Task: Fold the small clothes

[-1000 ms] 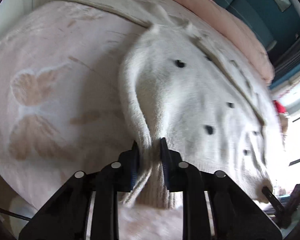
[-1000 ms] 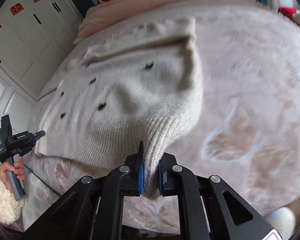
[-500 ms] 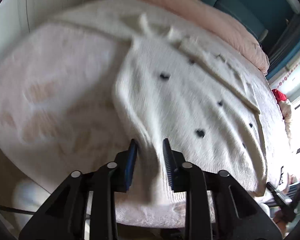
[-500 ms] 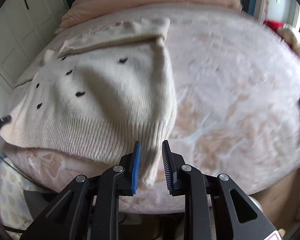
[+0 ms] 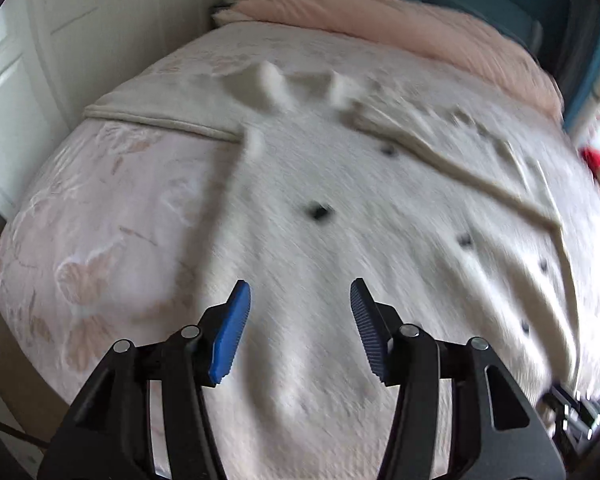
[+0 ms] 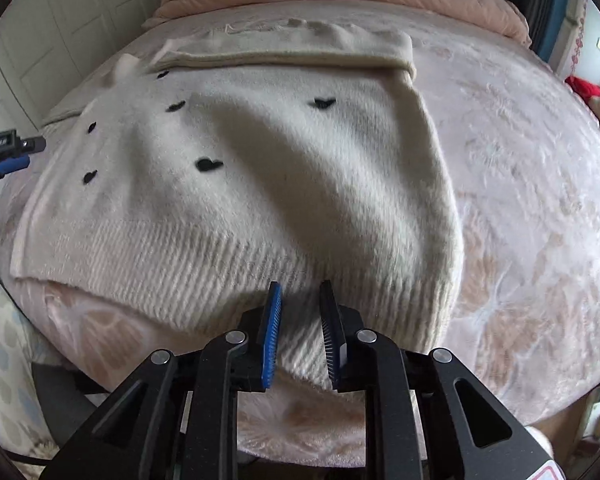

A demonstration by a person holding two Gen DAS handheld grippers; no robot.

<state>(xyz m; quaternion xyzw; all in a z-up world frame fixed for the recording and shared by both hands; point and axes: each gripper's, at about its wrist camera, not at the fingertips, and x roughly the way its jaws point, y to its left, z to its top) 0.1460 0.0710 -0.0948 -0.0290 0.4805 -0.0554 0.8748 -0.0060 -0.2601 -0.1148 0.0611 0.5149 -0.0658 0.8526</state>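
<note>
The sweater (image 5: 340, 240), cream knit with small black heart marks, lies spread flat across the pink flowered bed cover (image 5: 100, 220), its ribbed hem at the near edge of the bed and its neck toward the peach duvet (image 5: 400, 28) at the far edge. In the left wrist view, blurred, about six marks can be made out; the left gripper (image 5: 300, 300) hovers over the cloth, its jaws wide apart after just opening, nothing pinched between them. In the right wrist view, six hearts show; the right gripper (image 6: 300, 296) sits over the hem near the near edge, jaws narrowly apart, having just closed a little, the blue pads (image 6: 272, 332) not pressing the knit. No writing is readable.
</note>
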